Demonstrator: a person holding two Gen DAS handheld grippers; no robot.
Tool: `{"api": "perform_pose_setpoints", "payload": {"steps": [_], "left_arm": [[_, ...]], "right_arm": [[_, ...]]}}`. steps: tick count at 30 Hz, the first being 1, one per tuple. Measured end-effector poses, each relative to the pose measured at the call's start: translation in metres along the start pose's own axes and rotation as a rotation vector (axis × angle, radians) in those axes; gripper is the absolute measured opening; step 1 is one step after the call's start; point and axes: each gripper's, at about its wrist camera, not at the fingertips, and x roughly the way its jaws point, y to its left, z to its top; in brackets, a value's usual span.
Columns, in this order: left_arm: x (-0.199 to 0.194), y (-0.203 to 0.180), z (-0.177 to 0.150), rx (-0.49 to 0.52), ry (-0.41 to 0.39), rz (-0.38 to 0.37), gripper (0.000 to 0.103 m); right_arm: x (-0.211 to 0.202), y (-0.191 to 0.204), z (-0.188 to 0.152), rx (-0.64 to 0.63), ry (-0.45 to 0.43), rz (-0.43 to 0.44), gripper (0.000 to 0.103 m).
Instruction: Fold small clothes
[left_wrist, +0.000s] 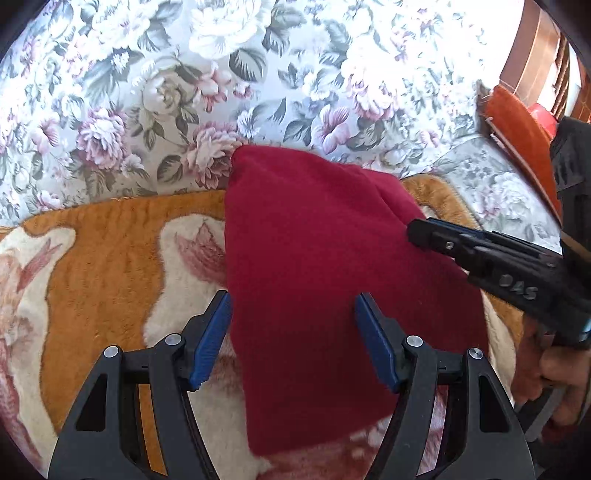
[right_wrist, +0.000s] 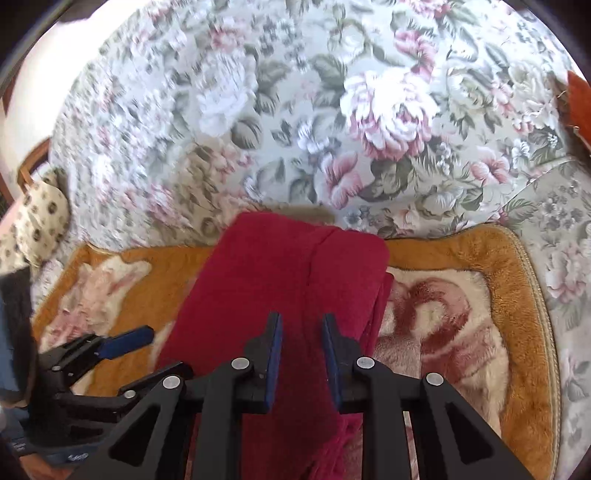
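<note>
A dark red knitted garment (left_wrist: 325, 258) lies folded lengthwise on an orange and cream blanket (left_wrist: 110, 251). My left gripper (left_wrist: 293, 317) is open, its blue pads straddling the garment's near left part. My right gripper (left_wrist: 417, 232) reaches in from the right and touches the garment's right edge. In the right wrist view the garment (right_wrist: 280, 273) runs away from me with a lengthwise fold. My right gripper (right_wrist: 301, 332) is open with a narrow gap above the cloth. The left gripper (right_wrist: 122, 343) shows at the lower left.
The blanket (right_wrist: 480, 332) lies on a floral sofa seat; the floral backrest (right_wrist: 332, 110) rises behind. An orange-red cushion (left_wrist: 517, 122) sits at the far right. A spotted cloth (right_wrist: 37, 218) lies at the left end. A hand (left_wrist: 557, 369) holds the right gripper.
</note>
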Motion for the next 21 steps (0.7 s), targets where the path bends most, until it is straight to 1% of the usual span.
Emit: {"api": "perform_pose_setpoints", "payload": {"steps": [1, 2, 3, 4, 7, 9, 12, 15, 19, 21], "left_arm": [[0.004, 0.0, 0.001, -0.002, 0.003, -0.002, 0.069], [0.009, 0.0, 0.003, -0.003, 0.006, -0.003, 0.07], [0.012, 0.0, 0.004, -0.004, 0.008, 0.0, 0.073], [0.014, 0.0, 0.005, -0.005, 0.013, 0.006, 0.075], [0.02, 0.0, 0.007, -0.011, 0.015, 0.008, 0.077], [0.022, 0.0, 0.008, -0.013, 0.016, 0.011, 0.077], [0.02, 0.001, 0.007, -0.01, 0.017, 0.017, 0.077], [0.018, 0.003, 0.006, -0.019, 0.02, 0.016, 0.077], [0.018, 0.006, 0.004, -0.046, 0.024, -0.008, 0.077], [0.019, 0.008, 0.003, -0.069, 0.028, -0.023, 0.078]], "right_arm": [[0.01, -0.004, 0.001, -0.003, 0.01, -0.033, 0.02], [0.016, -0.007, 0.001, -0.001, 0.016, -0.037, 0.02], [0.023, -0.011, 0.002, 0.008, 0.026, -0.031, 0.02], [0.031, -0.015, 0.004, 0.019, 0.035, -0.025, 0.02], [0.046, -0.022, 0.007, 0.028, 0.045, -0.026, 0.019], [0.048, -0.025, 0.008, 0.037, 0.045, -0.02, 0.019], [0.037, -0.024, 0.008, 0.048, 0.04, -0.009, 0.02], [0.012, -0.018, 0.001, 0.063, 0.021, 0.021, 0.02], [-0.018, -0.011, -0.025, 0.038, 0.001, 0.022, 0.022], [-0.012, -0.012, -0.04, 0.029, 0.031, 0.003, 0.028]]}}
